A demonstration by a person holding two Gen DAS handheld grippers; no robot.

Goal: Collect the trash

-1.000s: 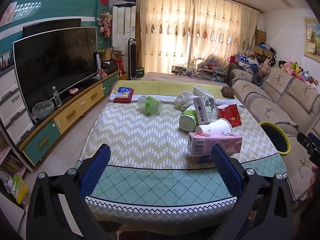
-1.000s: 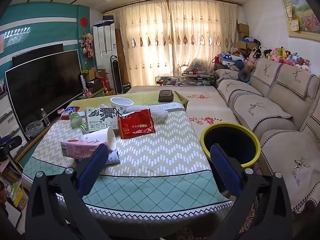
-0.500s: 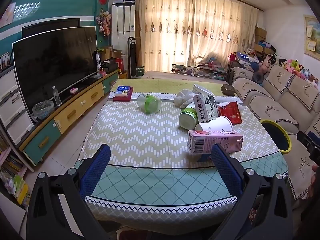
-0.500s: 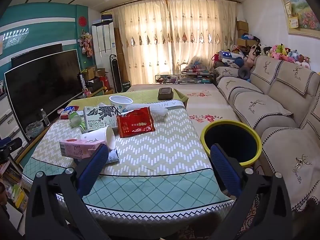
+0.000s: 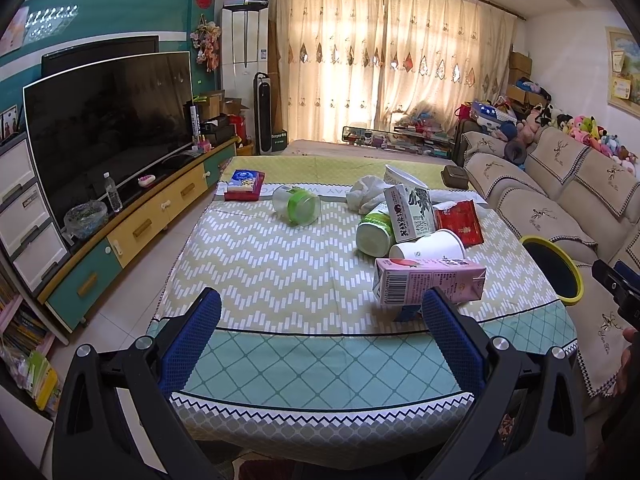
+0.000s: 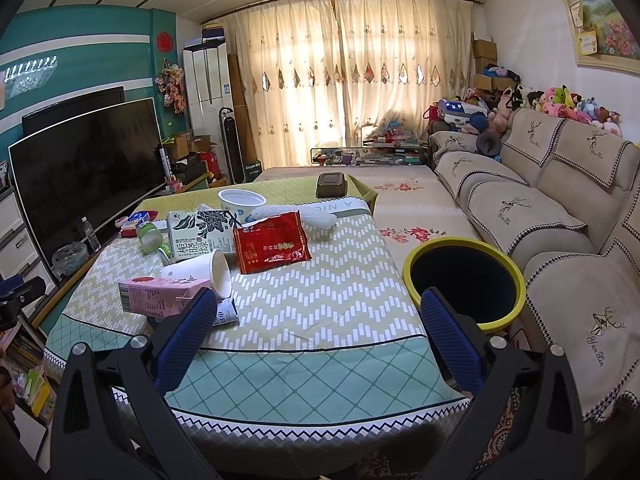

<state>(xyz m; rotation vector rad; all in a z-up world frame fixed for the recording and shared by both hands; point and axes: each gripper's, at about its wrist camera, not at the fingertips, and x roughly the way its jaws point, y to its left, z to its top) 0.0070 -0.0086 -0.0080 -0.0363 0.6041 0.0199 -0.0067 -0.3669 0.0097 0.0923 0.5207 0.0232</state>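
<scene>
The table (image 5: pixel 260 272), draped in a zigzag-patterned cloth, is cut off at its near edge by the gripper frames in both views. The bin (image 6: pixel 464 280), yellow-rimmed with a dark interior, is seen just beside the table's right edge, against the sofa (image 6: pixel 532 208); its inside cannot be made out. The left gripper (image 5: pixel 320 320) and the right gripper (image 6: pixel 320 320) are each held over the near edge of the table with blue pads spread wide apart and nothing between them.

The trash is gathered on the right half of the table. A pink carton (image 5: pixel 428 282) is lying on its side nearest the edge, a barcode visible on its end, its small print unreadable; something blue-printed is partly hidden beneath it. A white paper cup (image 6: pixel 200 272) is tipped over, touching the carton. Behind it, a green-and-white carton (image 6: pixel 202 234) bears large Chinese characters and leaf artwork. A red snack packet (image 6: pixel 272 242) is lying flat beside it, its lettering too small to read. A green-lidded jar (image 5: pixel 298 210) is lying apart.
</scene>
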